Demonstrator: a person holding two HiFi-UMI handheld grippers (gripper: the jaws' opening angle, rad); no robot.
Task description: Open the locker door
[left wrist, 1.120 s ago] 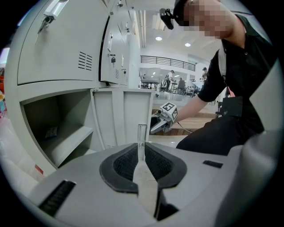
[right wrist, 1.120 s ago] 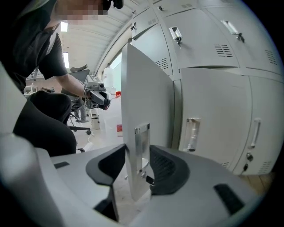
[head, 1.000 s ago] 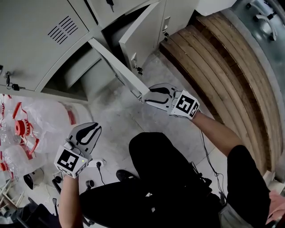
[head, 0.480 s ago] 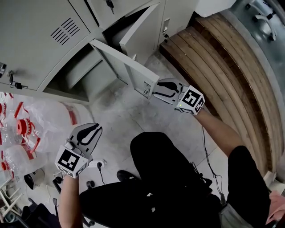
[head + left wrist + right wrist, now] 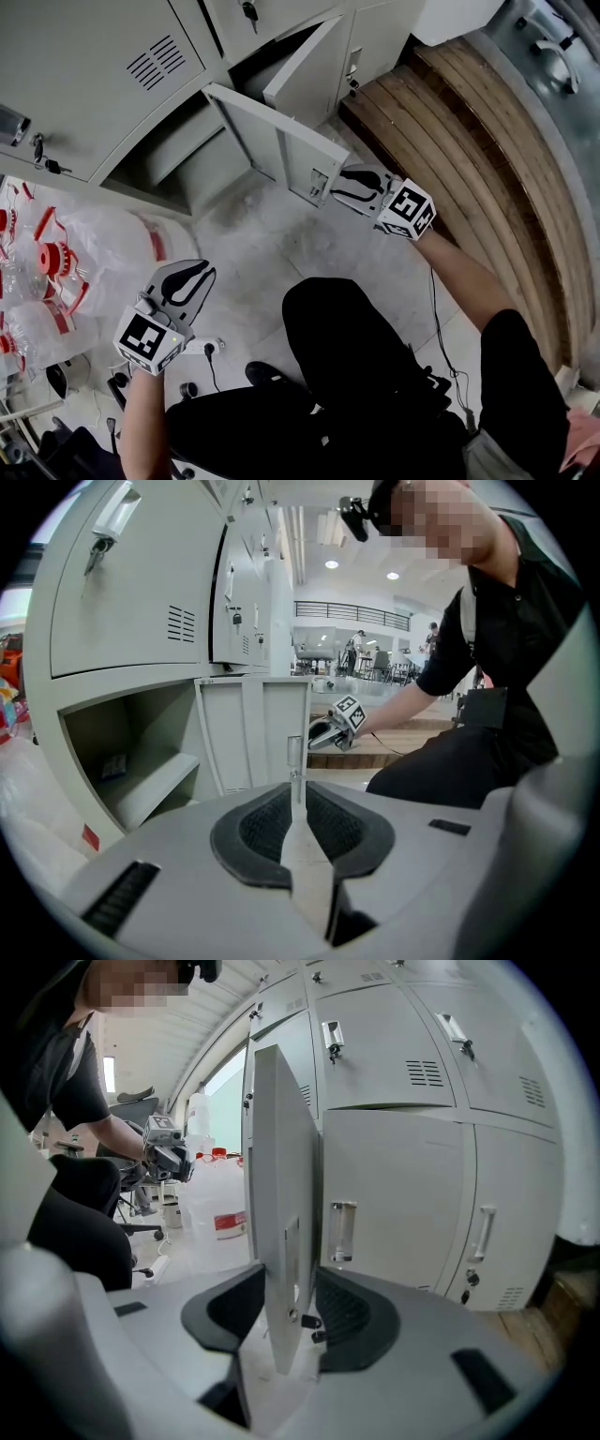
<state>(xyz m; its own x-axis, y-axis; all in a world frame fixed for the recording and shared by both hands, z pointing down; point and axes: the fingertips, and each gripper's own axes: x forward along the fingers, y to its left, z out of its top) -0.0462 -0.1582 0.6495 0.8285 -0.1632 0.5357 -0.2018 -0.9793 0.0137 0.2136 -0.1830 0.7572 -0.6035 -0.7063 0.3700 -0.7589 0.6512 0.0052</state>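
The lowest grey locker door (image 5: 272, 141) stands swung out from its compartment (image 5: 169, 159), where a shelf shows. My right gripper (image 5: 334, 186) is shut on the door's free edge next to the latch. In the right gripper view the door (image 5: 281, 1204) runs edge-on between the jaws of the right gripper (image 5: 292, 1321). My left gripper (image 5: 190, 274) hangs low at the left, away from the lockers, shut with nothing in it. The left gripper view shows the left gripper (image 5: 295, 803) with its pads together, and the door (image 5: 248, 733) and right gripper (image 5: 330, 731) beyond.
A second locker door (image 5: 314, 70) stands ajar behind. A wooden slatted bench (image 5: 469, 141) runs along the right. Plastic-wrapped bottles with red caps (image 5: 47, 272) pile up at the left. A power strip (image 5: 208, 345) lies on the concrete floor. Keys (image 5: 42, 155) hang from a shut locker.
The door has swung further open to the right, and my right gripper has moved right with it. The left gripper has stayed in place.
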